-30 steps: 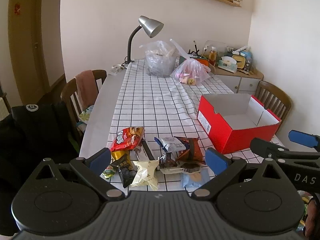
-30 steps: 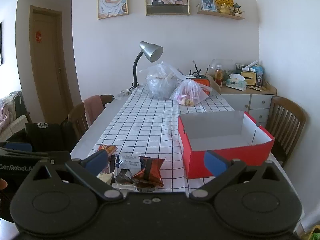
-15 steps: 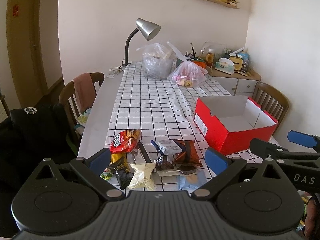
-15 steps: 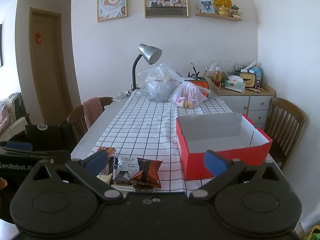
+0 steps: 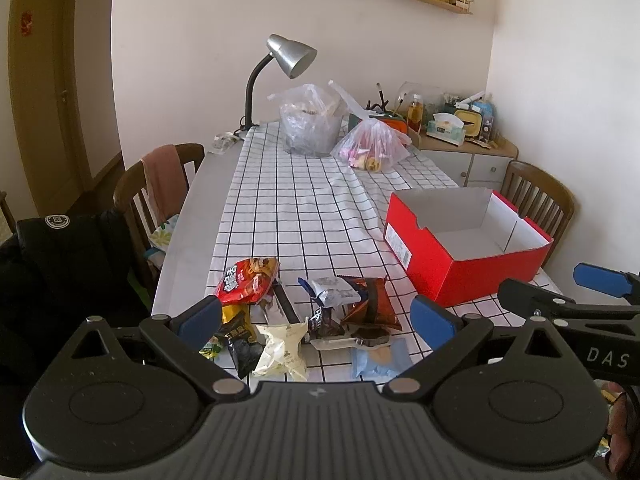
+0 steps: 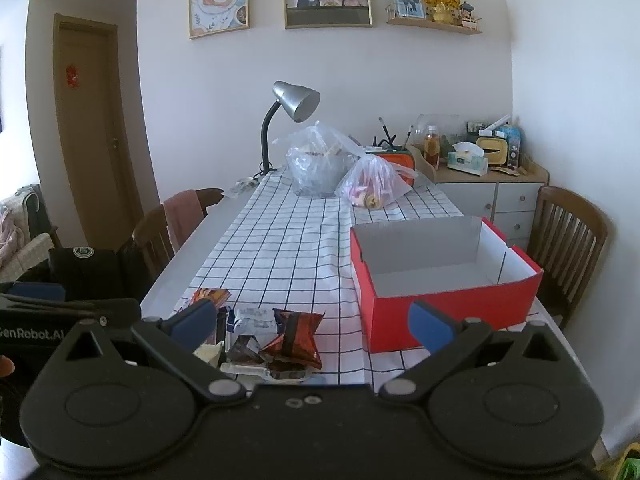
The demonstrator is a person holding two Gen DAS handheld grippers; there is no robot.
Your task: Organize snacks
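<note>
The left gripper (image 5: pixel 316 318) hangs with its blue-tipped fingers (image 5: pixel 200 316) spread wide and nothing between them, above the near edge of the table (image 5: pixel 192 216). The right gripper (image 6: pixel 312 322) is the same — fingers (image 6: pixel 430 326) parted, gripping nothing, held above the table's near end.

Framed between the left gripper's fingers lies the heap of snacks (image 5: pixel 304 320) on the checked cloth (image 5: pixel 296 208). A red packet (image 5: pixel 246 280) sits at the heap's far left, a dark brown-red packet (image 5: pixel 370 300) at its right with a small white-and-blue wrapper (image 5: pixel 332 290) touching it. Nearer the camera lie a pale cream packet (image 5: pixel 282 348), a black one (image 5: pixel 242 344) beside it and a light blue one (image 5: pixel 380 358) at the front right. From the right wrist view the same brown-red packet (image 6: pixel 294 336) is in front, left of centre.

The red box (image 5: pixel 468 240) stands open and empty to the right of the heap, near it but apart; its inside is white.

Farther down the table are two plastic bags — a clear one (image 5: pixel 312 120) and a pinkish one (image 5: pixel 372 146) — and a grey desk lamp (image 5: pixel 288 56). Wooden chairs (image 5: pixel 160 184) flank the table, and a cluttered sideboard (image 5: pixel 464 148) stands against the far wall.
</note>
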